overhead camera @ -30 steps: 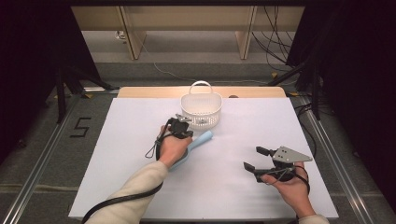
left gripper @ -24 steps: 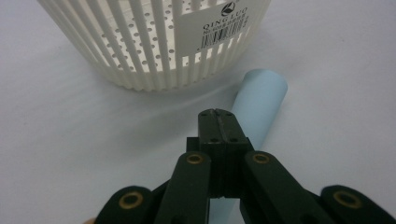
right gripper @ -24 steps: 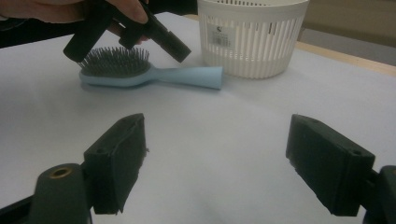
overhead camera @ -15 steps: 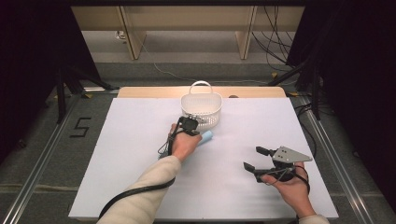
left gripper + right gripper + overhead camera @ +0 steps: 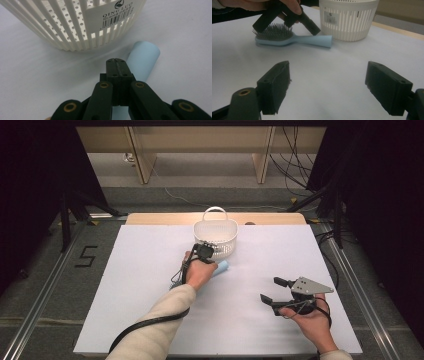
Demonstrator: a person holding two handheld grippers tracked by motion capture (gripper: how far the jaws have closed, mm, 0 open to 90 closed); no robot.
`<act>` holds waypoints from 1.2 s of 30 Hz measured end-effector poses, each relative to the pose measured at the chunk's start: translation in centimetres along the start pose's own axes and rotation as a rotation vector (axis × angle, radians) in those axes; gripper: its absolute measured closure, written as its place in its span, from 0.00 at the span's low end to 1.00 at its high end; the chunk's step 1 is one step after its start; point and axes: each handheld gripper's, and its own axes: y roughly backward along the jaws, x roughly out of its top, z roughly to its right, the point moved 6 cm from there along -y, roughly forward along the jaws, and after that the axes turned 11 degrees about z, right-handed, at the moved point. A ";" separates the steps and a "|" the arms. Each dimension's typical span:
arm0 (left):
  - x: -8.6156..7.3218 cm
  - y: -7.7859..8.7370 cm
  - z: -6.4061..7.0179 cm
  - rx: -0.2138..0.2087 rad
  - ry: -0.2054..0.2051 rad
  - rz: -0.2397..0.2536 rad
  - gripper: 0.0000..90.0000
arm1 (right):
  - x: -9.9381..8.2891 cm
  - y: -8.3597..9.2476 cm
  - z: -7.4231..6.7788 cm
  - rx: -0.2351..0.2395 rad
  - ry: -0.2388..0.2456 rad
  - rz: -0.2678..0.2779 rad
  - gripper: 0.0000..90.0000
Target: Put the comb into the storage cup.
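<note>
Left tongs (image 5: 117, 65) pressed together above the smooth pale-blue plastic hairbrush (image 5: 294, 39); ribbed white plastic basket (image 5: 75, 22) at 11 o'clock; right tongs (image 5: 327, 87) apart.

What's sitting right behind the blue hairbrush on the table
A white slatted basket stands just behind the hairbrush handle. The closed left gripper hangs over the handle; the basket's inside cannot be seen.

- The white tabletop (image 5: 150, 270) is evenly bright from overhead; its surroundings fall dark.
- Shadows are faint and soft.
- Close black fingers (image 5: 274, 85) blur in the right gripper view (mild softness everywhere).
</note>
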 end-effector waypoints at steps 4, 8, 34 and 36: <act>0.0 -0.1 0.1 0.002 -0.002 -0.008 1.00 | 0.0 0.0 0.0 0.001 0.000 0.002 0.23; -0.1 0.0 0.5 -0.012 -0.006 -0.014 1.00 | 0.0 0.1 0.0 -0.001 0.000 0.002 0.23; -3.8 2.0 3.0 -0.126 -0.115 -0.118 1.00 | 0.1 0.1 0.0 -0.003 -0.003 0.003 0.23; -4.0 2.2 3.2 -0.131 -0.123 -0.130 1.00 | 0.1 0.1 -0.1 -0.003 -0.003 0.004 0.23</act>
